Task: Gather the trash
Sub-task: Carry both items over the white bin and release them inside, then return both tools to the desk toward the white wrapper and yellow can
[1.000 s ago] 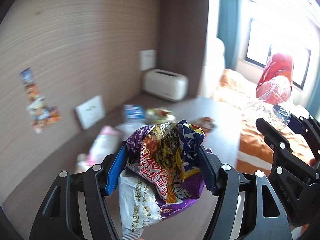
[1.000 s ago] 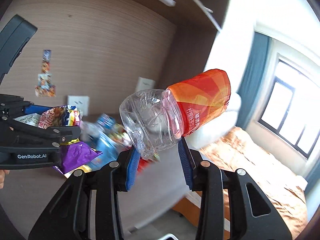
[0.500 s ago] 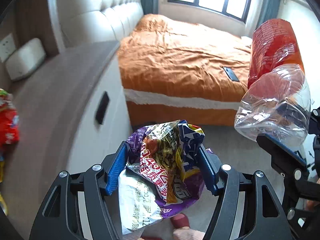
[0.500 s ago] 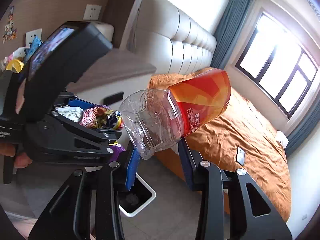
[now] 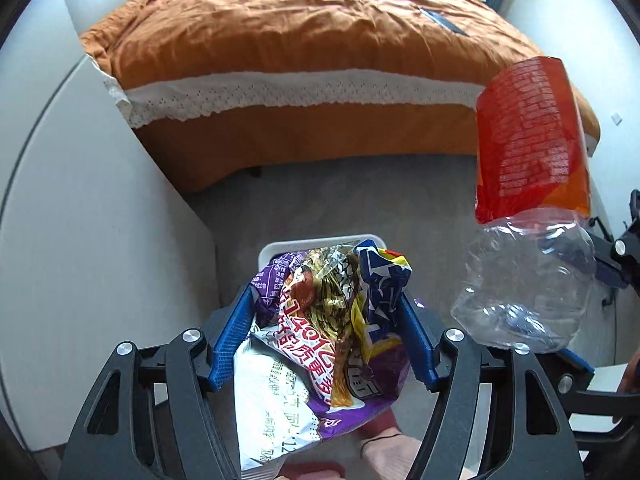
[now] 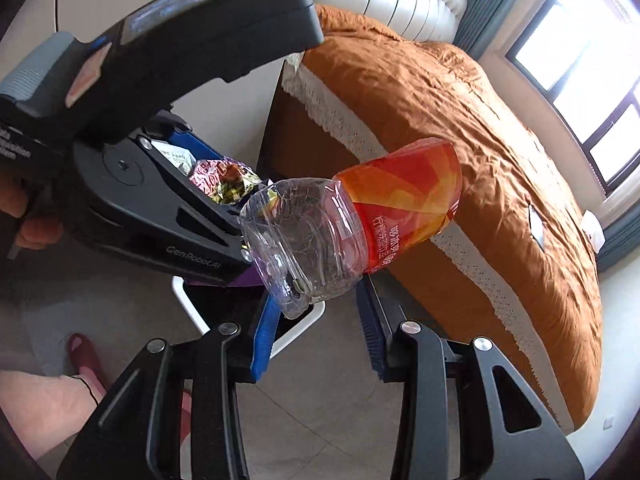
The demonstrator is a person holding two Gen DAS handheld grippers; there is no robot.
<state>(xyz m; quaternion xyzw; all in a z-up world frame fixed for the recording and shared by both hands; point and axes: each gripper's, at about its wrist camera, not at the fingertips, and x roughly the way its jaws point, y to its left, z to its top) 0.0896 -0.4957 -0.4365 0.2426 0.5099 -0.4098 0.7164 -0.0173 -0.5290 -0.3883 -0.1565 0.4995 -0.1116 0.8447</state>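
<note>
Your left gripper [image 5: 324, 336] clamps the wrappers [image 5: 320, 332] above the white bin [image 5: 280, 246] — your right gripper [image 6: 316, 320] grips the bottle [image 6: 352, 228] beside it

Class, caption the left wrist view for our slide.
Left hand-held gripper holds crumpled snack wrappers above a white bin.

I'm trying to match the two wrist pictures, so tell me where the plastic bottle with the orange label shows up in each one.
Left wrist: the plastic bottle stands at the right edge, orange label uppermost, held by the right gripper.
Right wrist: the bottle fills the centre, label pointing right.
Shared landmark: the white bin on the floor beside the orange bed, also visible under the bottle.
</note>
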